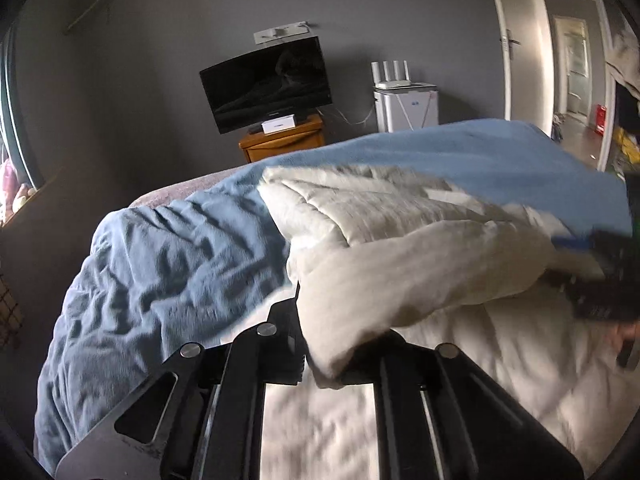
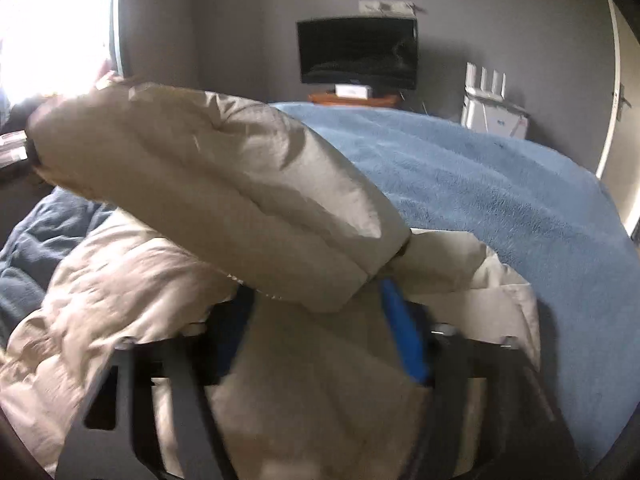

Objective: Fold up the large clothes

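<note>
A cream padded jacket point(image 1: 400, 240) lies on a bed covered by a blue blanket point(image 1: 160, 260). My left gripper point(image 1: 316, 344) is at the bottom of the left wrist view, shut on a raised edge of the jacket. Its right finger is hidden under the cloth. The right gripper point(image 1: 600, 280) shows as a dark blur at the right edge of that view. In the right wrist view the right gripper point(image 2: 316, 296) stands open, its blue pads point(image 2: 404, 340) wide apart. A thick fold of the jacket point(image 2: 200, 184) runs from between them up to the left, above the blanket point(image 2: 480, 184).
Beyond the bed, a dark screen point(image 1: 266, 80) stands on a wooden cabinet point(image 1: 280, 140) against the grey wall. A white unit point(image 1: 404, 108) with a router on top is beside it. An open door point(image 1: 520, 40) is at the right, a bright window point(image 2: 48, 28) at the left.
</note>
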Demonstrator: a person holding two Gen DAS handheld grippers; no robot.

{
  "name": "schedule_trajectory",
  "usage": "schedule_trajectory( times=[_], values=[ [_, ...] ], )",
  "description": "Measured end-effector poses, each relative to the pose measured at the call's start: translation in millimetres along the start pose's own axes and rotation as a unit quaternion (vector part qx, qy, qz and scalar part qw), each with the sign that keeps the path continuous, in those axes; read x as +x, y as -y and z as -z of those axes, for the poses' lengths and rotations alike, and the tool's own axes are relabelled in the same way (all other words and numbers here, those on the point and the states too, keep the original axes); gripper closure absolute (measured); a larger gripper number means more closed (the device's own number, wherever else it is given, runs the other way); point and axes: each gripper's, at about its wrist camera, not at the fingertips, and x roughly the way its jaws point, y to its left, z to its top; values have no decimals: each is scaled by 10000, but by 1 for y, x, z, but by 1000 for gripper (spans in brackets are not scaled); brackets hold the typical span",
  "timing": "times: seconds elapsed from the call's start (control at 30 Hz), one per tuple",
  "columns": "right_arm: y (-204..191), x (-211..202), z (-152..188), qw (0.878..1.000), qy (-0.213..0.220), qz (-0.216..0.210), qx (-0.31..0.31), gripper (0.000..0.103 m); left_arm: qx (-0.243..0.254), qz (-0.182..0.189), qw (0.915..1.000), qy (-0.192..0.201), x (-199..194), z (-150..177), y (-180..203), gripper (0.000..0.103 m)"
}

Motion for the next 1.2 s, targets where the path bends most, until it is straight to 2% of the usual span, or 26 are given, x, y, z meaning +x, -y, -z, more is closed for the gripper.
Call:
schedule_trajectory(
  times=[0.1,0.2,0.3,0.4,0.47,0.5,0.53,0.6,0.63,0.77,0.83,0.9,1.07,1.13,1.2],
  values=[
    [-13,-23,5,9991,-62,-278,-326,26,-124,176,9997,-137,-6,41,5,92],
    [-24,-44,8,9965,32,-708,-433,25,-192,416,9985,-290,-1,74,6,92],
    [-31,-55,3,9948,137,-985,-197,25,308,491,9968,-546,20,101,15,91],
    [-38,-47,-4,9955,15,-943,80,25,235,696,9947,-721,33,108,11,90],
    [-44,-41,-4,9959,-18,-901,119,25,70,883,9940,-635,31,104,4,80],
    [-47,-40,-3,9960,-34,-889,121,25,27,944,9935,-639,30,105,2,62],
    [-49,-37,-2,9961,-80,-869,124,25,-47,1018,9929,-619,28,105,0,37],
    [-51,-32,0,9963,-167,-837,110,25,-36,1013,9934,-539,24,104,0,19],
    [-52,-32,0,9962,-179,-839,109,25,-8,1056,9930,-523,22,104,2,16],
    [-48,-31,-1,9963,-175,-821,204,25,141,1238,9913,-415,3,102,12,13],
    [-45,-33,-5,9969,-128,-742,230,25,232,1229,9919,-216,-12,96,16,9],
    [-39,-30,-13,9973,-68,-679,274,25,233,1272,9916,19,-24,84,15,9],
    [-27,-12,-29,9972,-1,-642,386,26,-216,1414,9894,259,-21,44,3,9],
    [-25,-4,-29,9970,-54,-648,423,26,-419,1501,9876,182,-10,34,2,20],
    [-27,6,-26,9965,-180,-710,401,30,-566,1548,9863,-92,7,33,3,28]
  ],
)
